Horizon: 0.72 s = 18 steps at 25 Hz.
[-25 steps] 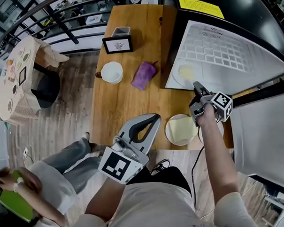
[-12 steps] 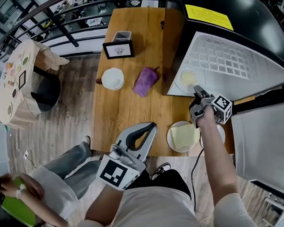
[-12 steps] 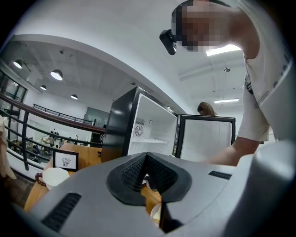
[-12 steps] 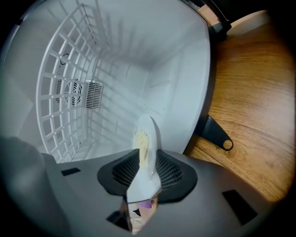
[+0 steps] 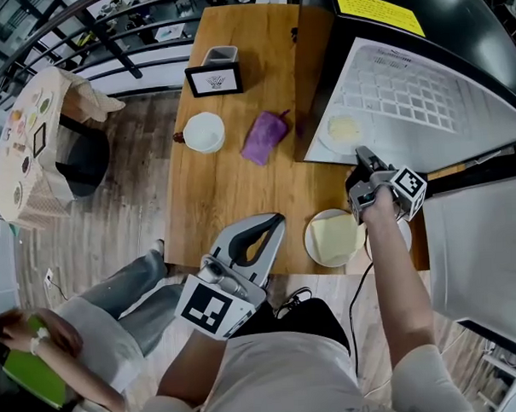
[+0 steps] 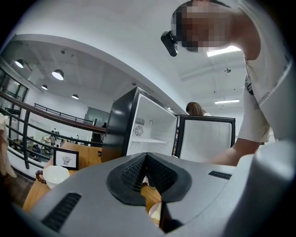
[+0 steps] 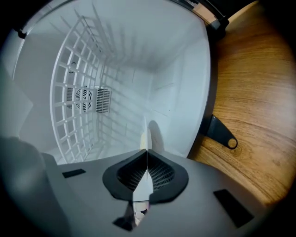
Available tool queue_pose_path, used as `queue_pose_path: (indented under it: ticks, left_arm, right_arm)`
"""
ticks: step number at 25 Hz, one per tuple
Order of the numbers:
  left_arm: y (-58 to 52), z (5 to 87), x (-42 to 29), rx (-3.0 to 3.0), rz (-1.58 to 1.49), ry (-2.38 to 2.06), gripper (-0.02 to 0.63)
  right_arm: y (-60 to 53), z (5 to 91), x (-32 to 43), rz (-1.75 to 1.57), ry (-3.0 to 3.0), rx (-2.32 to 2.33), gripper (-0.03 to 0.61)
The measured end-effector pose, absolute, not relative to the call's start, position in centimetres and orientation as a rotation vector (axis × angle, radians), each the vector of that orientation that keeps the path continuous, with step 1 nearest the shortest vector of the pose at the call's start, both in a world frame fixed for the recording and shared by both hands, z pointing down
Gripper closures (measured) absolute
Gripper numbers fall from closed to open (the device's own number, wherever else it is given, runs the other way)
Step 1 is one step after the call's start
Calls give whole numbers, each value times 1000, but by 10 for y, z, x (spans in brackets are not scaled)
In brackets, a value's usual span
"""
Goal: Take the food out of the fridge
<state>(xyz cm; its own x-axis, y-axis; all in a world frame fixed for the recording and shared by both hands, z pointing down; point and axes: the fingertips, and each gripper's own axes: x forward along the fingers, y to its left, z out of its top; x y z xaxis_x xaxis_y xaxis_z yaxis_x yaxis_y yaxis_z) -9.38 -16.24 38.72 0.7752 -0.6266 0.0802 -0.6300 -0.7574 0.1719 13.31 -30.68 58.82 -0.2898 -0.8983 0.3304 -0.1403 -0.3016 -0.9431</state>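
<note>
Step in hand: the grab. The plate (image 5: 326, 141) w/ pale food (image 5: 343, 127) sits inside the fridge (image 5: 481, 136), near its open front, not yet out. R gripper (image 5: 363, 157) reaches in from the surface (image 5: 240, 184) side. Its jaws have just been closing and are now clenched on the plate's near rim. In the R gripper view the rim shows as a thin white edge pinched between them.

L gripper (image 5: 272, 222) hangs over the near edge of the surface, well apart from the fridge. Its jaws are pressed together w/ nothing between.

A 2nd plate (image 5: 332, 238) w/ a yellow slice is already out on the surface, just beside the R hand. A bowl (image 5: 203, 131) and purple cloth (image 5: 263, 135) lie further back.

Next move, prob.: draw the plate straight back thru the opening and keep it level so the food doesn't slide. The grip is on a thin rim only, so the plate may droop or pivot, which calls for a slow pull and no wrist roll. Then set it on bare wood near the 2nd plate w/o bumping it, and release.
</note>
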Motion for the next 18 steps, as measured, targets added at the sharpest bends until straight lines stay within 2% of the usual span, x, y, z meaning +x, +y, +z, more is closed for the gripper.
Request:
queue_pose_path:
  ticks: [10, 18]
  left_arm:
    - [-149, 379, -105, 2764, -13, -1070, 606]
    - [-125, 377, -120, 2743, -34, -1142, 606]
  right_arm:
    - [-259, 542, 138, -1587, 1369, -1270, 554]
    - [-167, 518, 117, -1625, 1422, -1196, 554]
